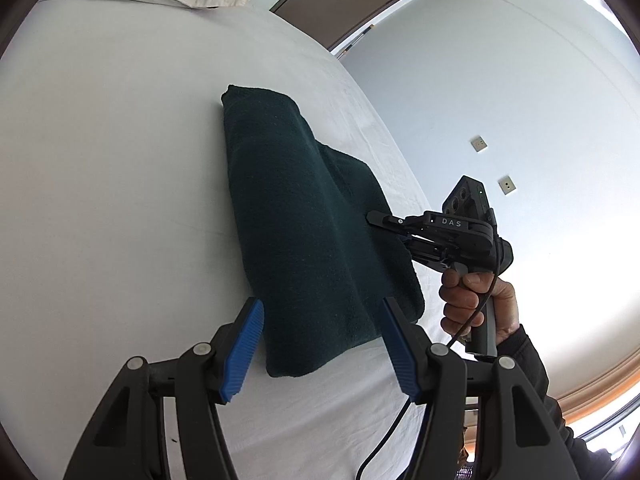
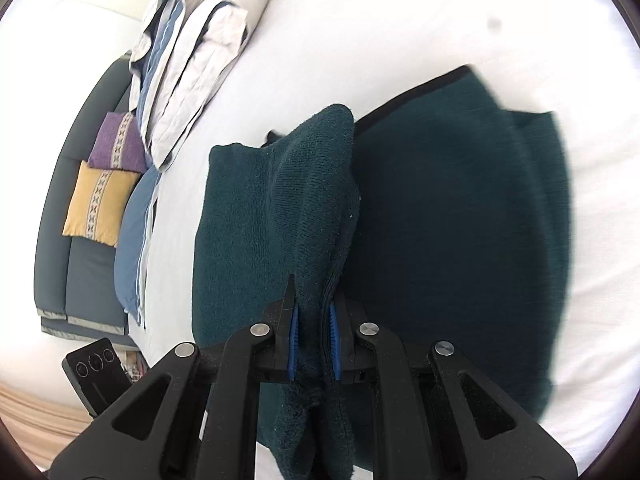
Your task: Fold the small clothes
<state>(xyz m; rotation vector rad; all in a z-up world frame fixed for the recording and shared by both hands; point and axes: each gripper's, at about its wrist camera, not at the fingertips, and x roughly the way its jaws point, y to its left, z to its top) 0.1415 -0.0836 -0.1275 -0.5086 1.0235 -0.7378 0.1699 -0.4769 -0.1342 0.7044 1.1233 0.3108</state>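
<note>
One dark-green knit garment [image 1: 304, 216], (folded) lengthwise

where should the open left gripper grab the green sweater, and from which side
Grip the near hem edge of the dark green sweater, coming in low from the near side. The left gripper is open with that edge lying between its pads, flat on the white bed sheet. The right gripper is shut on a raised fold at the sweater's right side.
</note>
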